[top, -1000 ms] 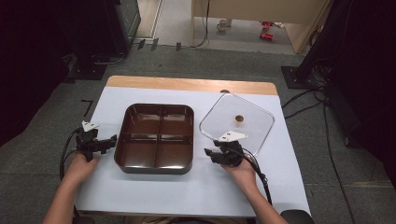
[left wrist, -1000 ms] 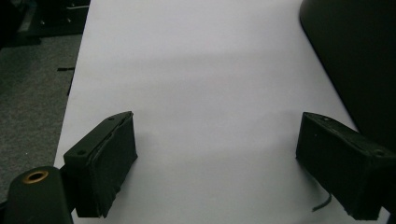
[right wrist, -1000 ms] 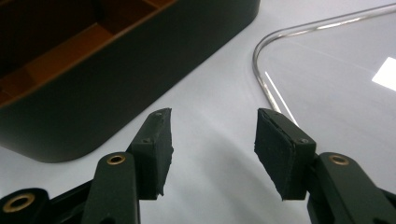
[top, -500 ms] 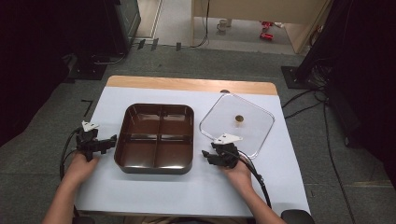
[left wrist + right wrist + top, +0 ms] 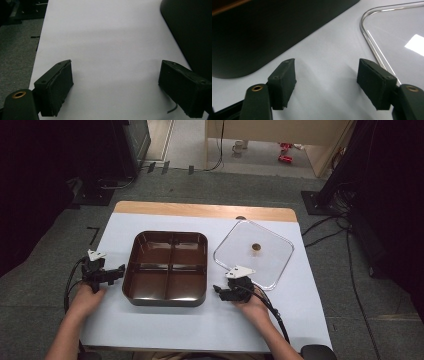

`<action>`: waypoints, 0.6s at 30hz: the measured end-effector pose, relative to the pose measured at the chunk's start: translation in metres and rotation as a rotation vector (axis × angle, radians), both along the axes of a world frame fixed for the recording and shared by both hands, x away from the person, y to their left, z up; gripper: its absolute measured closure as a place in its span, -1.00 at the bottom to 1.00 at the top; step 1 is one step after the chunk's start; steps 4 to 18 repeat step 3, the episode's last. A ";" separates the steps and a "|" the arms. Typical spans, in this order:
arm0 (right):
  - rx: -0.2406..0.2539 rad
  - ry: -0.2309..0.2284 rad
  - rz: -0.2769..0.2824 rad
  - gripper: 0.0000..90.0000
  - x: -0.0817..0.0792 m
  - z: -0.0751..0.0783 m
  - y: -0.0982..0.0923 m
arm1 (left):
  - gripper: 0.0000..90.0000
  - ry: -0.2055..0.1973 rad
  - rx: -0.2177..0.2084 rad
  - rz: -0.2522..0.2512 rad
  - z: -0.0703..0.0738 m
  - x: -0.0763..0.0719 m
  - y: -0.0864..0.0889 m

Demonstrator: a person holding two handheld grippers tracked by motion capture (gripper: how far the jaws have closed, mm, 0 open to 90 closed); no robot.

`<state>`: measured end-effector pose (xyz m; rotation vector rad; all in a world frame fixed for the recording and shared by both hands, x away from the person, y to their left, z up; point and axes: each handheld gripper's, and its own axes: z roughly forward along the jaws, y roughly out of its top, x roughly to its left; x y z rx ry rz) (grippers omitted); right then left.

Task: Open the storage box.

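Now the right tool (image 5: pixel 226 290) has just opened its jaws. In the earlier pictures it sits at the near corner of the clear lid (image 5: pixel 255 252); now it rests a tiny bit nearer the person, just off that corner. In the right gripper view nothing is between the two black pads (image 5: pixel 284 82), just bare white desk (image 5: pixel 150 325). The lid's shiny rim (image 5: pixel 372 42) lies just beside the right-hand pad, not inside the gap.

So the lid is let go. It lies flat on the desk at about 3 o'clock from the brown tray (image 5: pixel 169 267), close beside it but not on it. A small round knob (image 5: pixel 255 247) sits in the lid's middle. The tray has four parts and looks empty.

The left tool (image 5: pixel 119 270) is at 9 o'clock from the tray, just beside its edge. Its jaws are wide open too, with bare desk between them, and the tray's dark wall (image 5: pixel 190 30) shows at 2 o'clock in its own view. It has not moved.

My guess is that the lid is now put down, and the tray is open and ready for the next job.
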<state>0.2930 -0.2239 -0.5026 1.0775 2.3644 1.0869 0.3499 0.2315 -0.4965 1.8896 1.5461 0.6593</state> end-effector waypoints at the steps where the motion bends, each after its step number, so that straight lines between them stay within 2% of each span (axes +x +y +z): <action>1: -0.007 -0.005 -0.010 -0.42 0.000 0.000 0.000 | -0.73 0.000 0.000 0.000 0.000 0.000 0.000; 18: -0.002 0.005 -0.020 -0.44 0.001 0.000 0.000 | -0.73 0.000 0.000 0.000 0.000 0.000 0.000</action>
